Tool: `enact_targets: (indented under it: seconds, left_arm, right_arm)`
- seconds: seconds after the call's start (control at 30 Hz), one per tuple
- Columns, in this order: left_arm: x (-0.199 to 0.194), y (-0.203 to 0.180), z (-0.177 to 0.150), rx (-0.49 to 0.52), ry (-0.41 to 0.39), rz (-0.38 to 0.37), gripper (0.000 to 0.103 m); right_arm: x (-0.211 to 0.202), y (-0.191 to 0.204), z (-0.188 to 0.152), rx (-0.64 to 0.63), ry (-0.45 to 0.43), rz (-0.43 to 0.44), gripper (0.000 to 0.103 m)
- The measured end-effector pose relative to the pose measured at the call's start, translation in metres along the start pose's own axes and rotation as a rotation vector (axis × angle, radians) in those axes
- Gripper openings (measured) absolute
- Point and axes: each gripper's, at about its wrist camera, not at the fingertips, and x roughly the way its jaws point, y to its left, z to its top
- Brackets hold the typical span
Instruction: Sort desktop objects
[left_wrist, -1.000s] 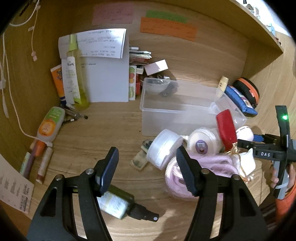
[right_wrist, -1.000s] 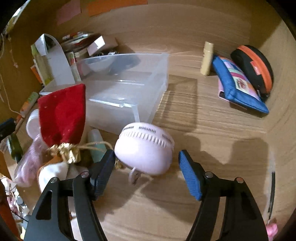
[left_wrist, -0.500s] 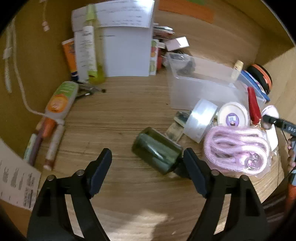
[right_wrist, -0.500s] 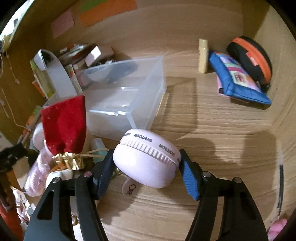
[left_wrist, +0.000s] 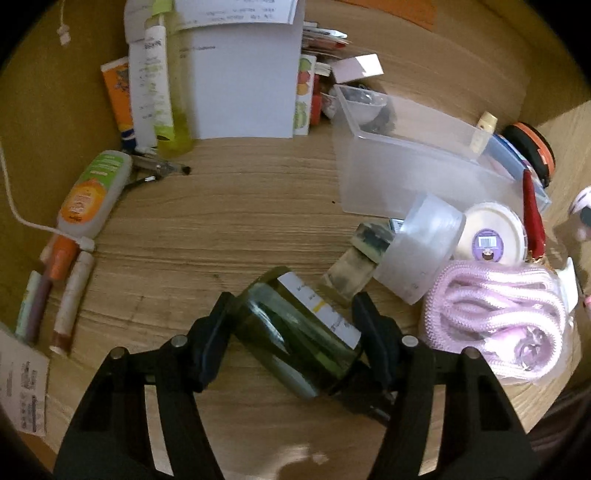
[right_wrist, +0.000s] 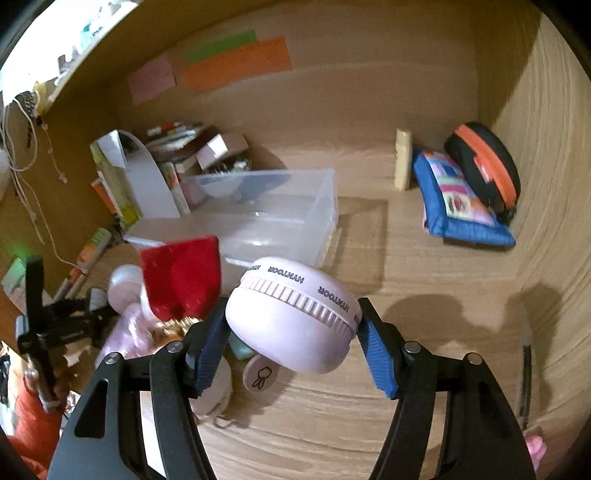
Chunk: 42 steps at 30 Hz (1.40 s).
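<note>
My left gripper (left_wrist: 295, 328) has its black fingers on both sides of a dark green glass bottle (left_wrist: 295, 332) with a white label, lying on its side on the wooden desk; the fingers look closed against it. My right gripper (right_wrist: 291, 332) is shut on a round pale pink case (right_wrist: 295, 314) with printed lettering, held tilted above the desk. A clear plastic bin (left_wrist: 417, 166) stands behind; it also shows in the right wrist view (right_wrist: 273, 214).
Beside the bottle lie a clear tape roll (left_wrist: 421, 247), a white round tin (left_wrist: 491, 240), a pink coiled rope (left_wrist: 495, 317) and a red pouch (right_wrist: 181, 273). An orange-green tube (left_wrist: 92, 195), pens and papers line the left. A blue pouch (right_wrist: 458, 199) and black-orange case (right_wrist: 484, 166) sit right.
My left gripper came down around the green bottle and closed onto it. My right gripper closed on the pink case and lifted it off the desk.
</note>
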Motion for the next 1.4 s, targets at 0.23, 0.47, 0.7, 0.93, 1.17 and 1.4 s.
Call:
enact_targets:
  seconds: [0.23,0.47,0.7,0.93,1.17,1.4]
  left_arm:
    - [-0.034,-0.007,0.015,0.036,-0.075,0.040,0.064]
    - [-0.066,-0.019,0.043,0.055,-0.146,0.012,0.064]
    - [-0.080,-0.030,0.075,0.064,-0.177,-0.037,0.063]
    - [-0.076,-0.039,0.111,0.040,-0.167,-0.088,0.063]
    - [-0.055,-0.047,0.141,0.050,-0.144,-0.084,0.063]
    - [-0.019,-0.053,0.157,0.059,-0.093,-0.066,0.064]
  right_arm:
    - [-0.006,0.013,0.018,-0.029,-0.032,0.034,0.063]
    - [-0.005,0.019,0.030,-0.027,-0.041,0.083,0.063]
    - [-0.006,0.022,0.043,-0.040,-0.053,0.107,0.063]
    - [0.005,0.023,0.061,-0.054,-0.051,0.120,0.063]
    - [0.030,0.027,0.075,-0.084,-0.028,0.107,0.063]
    - [0.066,0.032,0.083,-0.100,0.025,0.111,0.063]
